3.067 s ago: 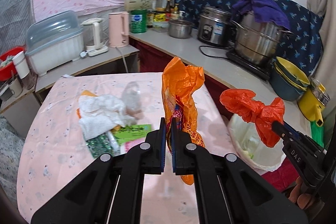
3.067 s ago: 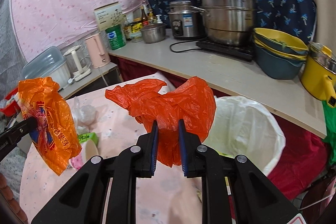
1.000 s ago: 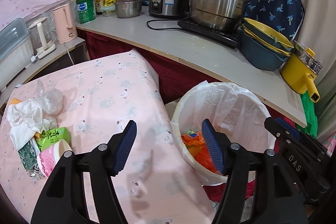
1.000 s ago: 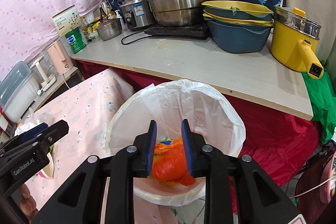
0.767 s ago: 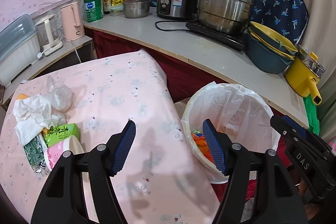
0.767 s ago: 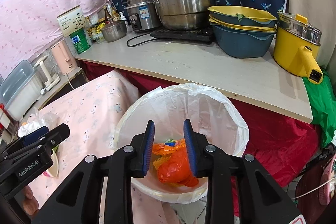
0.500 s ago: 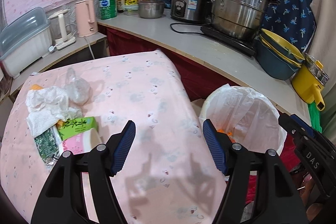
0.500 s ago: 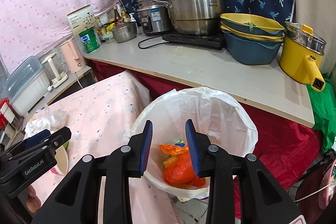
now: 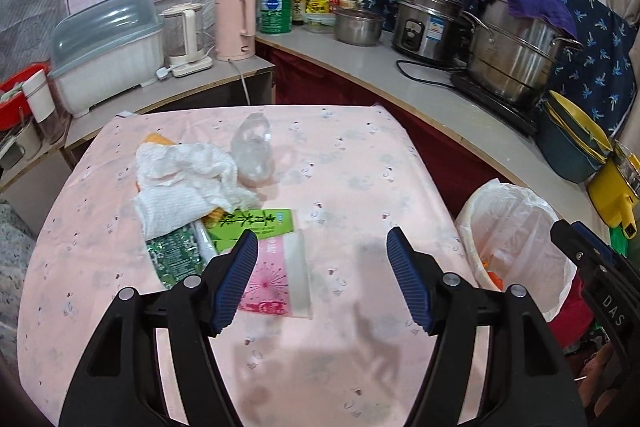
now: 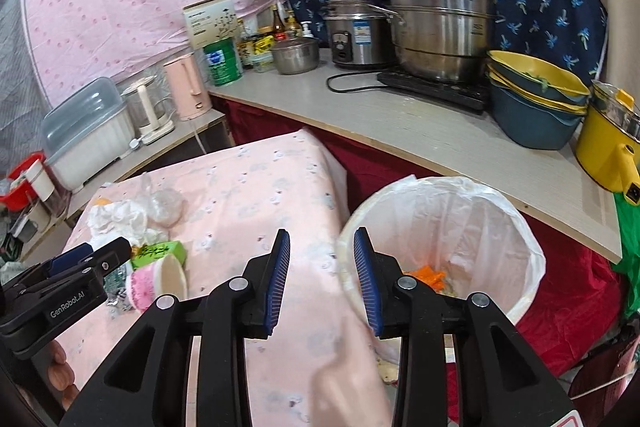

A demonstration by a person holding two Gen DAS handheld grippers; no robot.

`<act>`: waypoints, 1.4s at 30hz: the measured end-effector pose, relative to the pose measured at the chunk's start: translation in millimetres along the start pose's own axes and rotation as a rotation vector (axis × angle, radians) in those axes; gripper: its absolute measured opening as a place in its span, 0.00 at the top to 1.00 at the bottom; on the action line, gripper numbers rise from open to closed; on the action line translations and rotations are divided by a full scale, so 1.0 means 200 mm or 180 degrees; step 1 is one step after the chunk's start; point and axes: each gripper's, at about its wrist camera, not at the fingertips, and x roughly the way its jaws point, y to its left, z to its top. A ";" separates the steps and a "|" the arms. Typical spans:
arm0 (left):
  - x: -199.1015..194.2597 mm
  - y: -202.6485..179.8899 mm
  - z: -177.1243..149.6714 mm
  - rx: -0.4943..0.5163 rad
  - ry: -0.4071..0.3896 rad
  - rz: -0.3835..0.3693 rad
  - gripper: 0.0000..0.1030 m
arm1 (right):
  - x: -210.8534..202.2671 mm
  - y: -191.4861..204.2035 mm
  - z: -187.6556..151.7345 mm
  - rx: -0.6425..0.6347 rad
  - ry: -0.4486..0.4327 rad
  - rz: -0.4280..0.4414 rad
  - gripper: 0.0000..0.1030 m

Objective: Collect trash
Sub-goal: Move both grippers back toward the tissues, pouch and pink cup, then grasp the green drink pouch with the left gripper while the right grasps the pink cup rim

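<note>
My left gripper is open and empty above the pink table, just right of a trash pile. The pile holds a white tissue, a clear plastic bag, a green packet, a pink paper cup lying on its side and a dark green wrapper. My right gripper hangs open and empty over the table's edge beside the white-lined bin. Orange bags lie in the bin. The left gripper shows beside the paper cup.
A counter wraps behind the table and bin, with a steel pot, a rice cooker, stacked bowls and a yellow pot. A pink kettle and a plastic box stand at the back left.
The two orange bags went from the grippers into the bin. Both grippers have since swung left from the bin toward the table, and the right jaws have widened a little.
</note>
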 end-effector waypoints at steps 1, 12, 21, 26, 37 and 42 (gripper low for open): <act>-0.01 0.04 0.00 -0.0033 0.0003 0.0036 0.38 | 0.00 0.03 0.00 -0.0020 0.0006 0.0027 0.68; -0.02 0.39 -0.10 -0.0329 0.0138 0.0310 0.37 | 0.03 0.35 -0.09 -0.0281 0.0150 0.0289 0.68; 0.06 0.62 -0.18 -0.0544 0.0327 0.0419 0.37 | 0.17 0.55 -0.20 -0.0419 0.0414 0.0513 0.68; 0.15 0.70 -0.20 -0.0639 0.0463 0.0385 0.37 | 0.26 0.63 -0.26 -0.0489 0.0553 0.0623 0.68; 0.38 0.81 -0.21 -0.0983 0.0768 0.0117 0.37 | 0.46 0.73 -0.31 -0.0532 0.0780 0.0790 0.68; 0.48 0.83 -0.20 -0.1105 0.0874 0.0032 0.37 | 0.53 0.76 -0.32 -0.0535 0.0847 0.0871 0.68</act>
